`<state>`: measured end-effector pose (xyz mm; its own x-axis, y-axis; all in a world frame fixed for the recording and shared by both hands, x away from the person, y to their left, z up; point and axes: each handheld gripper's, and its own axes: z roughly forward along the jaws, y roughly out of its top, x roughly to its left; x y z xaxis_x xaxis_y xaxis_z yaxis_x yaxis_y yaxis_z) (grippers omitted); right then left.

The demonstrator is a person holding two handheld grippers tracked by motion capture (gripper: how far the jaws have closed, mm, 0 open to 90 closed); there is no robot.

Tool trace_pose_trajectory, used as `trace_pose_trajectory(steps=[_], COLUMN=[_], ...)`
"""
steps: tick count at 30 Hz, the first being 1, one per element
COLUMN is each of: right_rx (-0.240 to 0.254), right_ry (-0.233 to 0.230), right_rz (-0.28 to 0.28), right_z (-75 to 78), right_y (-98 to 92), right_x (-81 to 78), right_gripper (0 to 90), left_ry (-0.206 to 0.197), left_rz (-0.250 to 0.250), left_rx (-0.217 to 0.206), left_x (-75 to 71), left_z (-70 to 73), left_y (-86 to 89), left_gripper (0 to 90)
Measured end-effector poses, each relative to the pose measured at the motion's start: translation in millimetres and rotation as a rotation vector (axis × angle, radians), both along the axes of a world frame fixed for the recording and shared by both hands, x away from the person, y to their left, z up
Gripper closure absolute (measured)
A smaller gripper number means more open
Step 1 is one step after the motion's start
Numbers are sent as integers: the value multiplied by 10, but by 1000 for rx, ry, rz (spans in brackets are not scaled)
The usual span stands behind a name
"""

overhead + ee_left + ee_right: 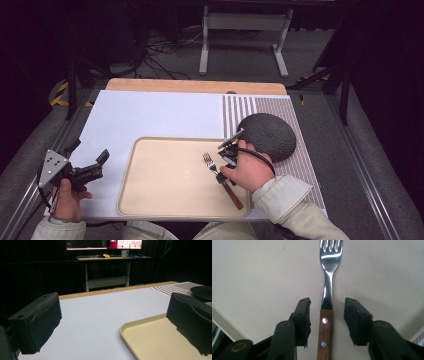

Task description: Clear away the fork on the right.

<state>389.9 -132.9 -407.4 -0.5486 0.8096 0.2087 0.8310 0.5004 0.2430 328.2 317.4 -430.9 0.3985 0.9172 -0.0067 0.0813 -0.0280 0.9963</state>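
A fork with a wooden handle lies on the beige tray, tines pointing to the far left. My right gripper is low over the handle, under the person's hand. In the right gripper view its jaws stand apart on either side of the fork, with a gap between each pad and the handle; the right gripper is open above the tray. My left gripper hovers at the tray's left over the white mat, open with nothing between its jaws.
A dark round plate rests on the striped placemat just right of the tray, close behind my right hand. The white mat stretches behind the tray. A wooden board edge marks the table's far side.
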Motion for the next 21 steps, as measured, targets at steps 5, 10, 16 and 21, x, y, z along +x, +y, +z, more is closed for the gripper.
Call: trace_pose_trajectory(steps=[5, 10, 16, 21], right_rx=[45, 42, 126, 182], right_ry=[-157, -281, -432, -496], right_rz=[111, 228, 355, 413], right_z=[37, 104, 187, 196], right_y=[11, 18, 69, 110], right_x=[15, 38, 90, 135], right_gripper=[254, 182, 177, 236], left_ry=[0, 0, 1, 1], left_rz=[1, 1, 0, 0], left_rx=[-1, 0, -2, -4], left_x=[0, 0, 1, 3], left_z=[0, 0, 1, -2], left_y=[1, -1, -1, 0], left_gripper=[4, 4, 4, 4])
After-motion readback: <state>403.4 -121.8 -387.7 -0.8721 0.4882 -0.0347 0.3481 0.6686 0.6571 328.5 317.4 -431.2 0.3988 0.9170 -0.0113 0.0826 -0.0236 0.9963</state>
